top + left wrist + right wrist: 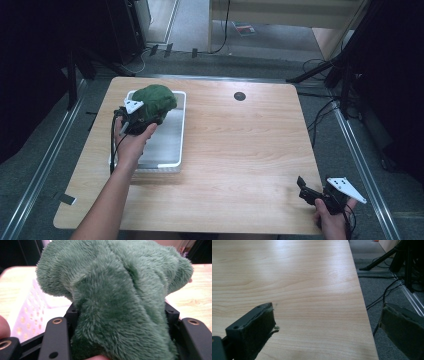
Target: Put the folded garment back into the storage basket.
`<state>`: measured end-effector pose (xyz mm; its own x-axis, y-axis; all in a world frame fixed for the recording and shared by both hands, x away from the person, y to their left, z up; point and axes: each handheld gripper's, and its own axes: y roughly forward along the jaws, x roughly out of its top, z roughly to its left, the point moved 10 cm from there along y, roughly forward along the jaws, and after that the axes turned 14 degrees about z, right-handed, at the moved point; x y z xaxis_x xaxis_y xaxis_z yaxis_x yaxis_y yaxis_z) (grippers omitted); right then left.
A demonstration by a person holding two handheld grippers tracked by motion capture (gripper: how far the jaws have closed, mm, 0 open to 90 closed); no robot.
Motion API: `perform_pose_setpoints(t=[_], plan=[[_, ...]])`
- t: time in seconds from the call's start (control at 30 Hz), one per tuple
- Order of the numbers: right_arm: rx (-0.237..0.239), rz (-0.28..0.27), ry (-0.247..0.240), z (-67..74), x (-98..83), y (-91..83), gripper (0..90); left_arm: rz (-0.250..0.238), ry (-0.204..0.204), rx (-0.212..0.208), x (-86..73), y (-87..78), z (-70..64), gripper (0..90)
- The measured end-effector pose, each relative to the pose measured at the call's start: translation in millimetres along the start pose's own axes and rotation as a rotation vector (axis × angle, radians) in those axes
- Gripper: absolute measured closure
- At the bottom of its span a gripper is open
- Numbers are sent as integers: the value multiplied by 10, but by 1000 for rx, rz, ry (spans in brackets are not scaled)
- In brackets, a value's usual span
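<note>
- Your left gripper [134, 116] sits over the far end of the white tray [172, 162], at the left side of the wooden surface [240, 150].
- Its jaws are clamped nearly together on the green plush cloth [155, 102]; in the left gripper view the cloth [117, 297] bulges out between the black jaws and rises in a fuzzy bunch above them.
- From above, the cloth is a rounded heap over the tray's far left corner, with your left hand [131, 142] behind it and your forearm coming in from the lower left.
- The tray's perforated white wall [27, 315] shows behind the cloth in the left gripper view, with the pale wood beyond it on both sides.
- Your right gripper [320, 192] rests at the near right corner of the surface, well apart from the tray and the cloth.
- Its jaws stand wide apart with nothing between them; in the right gripper view one jaw lies over the wood and the other hangs past the surface's right edge, above the grey floor [387, 272] and its cables.
</note>
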<state>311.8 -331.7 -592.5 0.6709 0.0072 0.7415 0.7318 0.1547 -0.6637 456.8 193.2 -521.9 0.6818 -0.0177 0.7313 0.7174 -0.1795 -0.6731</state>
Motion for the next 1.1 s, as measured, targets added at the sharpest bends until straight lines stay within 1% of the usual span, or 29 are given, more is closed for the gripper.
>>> perform_pose_setpoints(t=[0.07, 0.13, 0.27, 0.33, 0.4, 0.5, 0.6, 0.7, 0.77, 0.83, 0.93, 1.03, 1.1], plan=[[0, 0, 0, -1, 0, 0, 1, 11, 10, 17, -14, 50, 25, 397], [0, 0, 0, -1, 0, -1, 1, 31, 2, 13, -38, 97, 44, 396], [1, -3, -3, -4, 3, 0, 1, 69, 9, 25, -92, 182, 79, 388], [1, -3, -3, -4, 3, 0, 1, 98, 3, 16, -126, 217, 87, 385], [1, -3, -3, -4, 4, 2, 1, 119, -11, 17, -157, 256, 101, 381], [1, -3, -3, -4, 3, 2, 1, 169, -4, 16, -218, 301, 104, 375], [1, -3, -2, -4, 4, 1, 1, 230, 25, 36, -287, 342, 117, 362], [1, -3, -3, -4, 3, 1, 1, 271, 22, 47, -334, 362, 126, 354], [1, -3, -2, -4, 4, 1, 1, 310, 20, 49, -365, 372, 140, 341], [1, -3, -3, -4, 3, 0, 1, 326, 20, 59, -381, 374, 158, 331], [1, -3, -3, -4, 4, 1, 1, 349, 4, 53, -403, 371, 165, 321], [0, -3, -4, -5, 4, 1, 1, 357, 0, 66, -406, 376, 174, 264], [0, -3, -3, -5, 3, 0, 1, 351, 1, 59, -392, 363, 161, 219]])
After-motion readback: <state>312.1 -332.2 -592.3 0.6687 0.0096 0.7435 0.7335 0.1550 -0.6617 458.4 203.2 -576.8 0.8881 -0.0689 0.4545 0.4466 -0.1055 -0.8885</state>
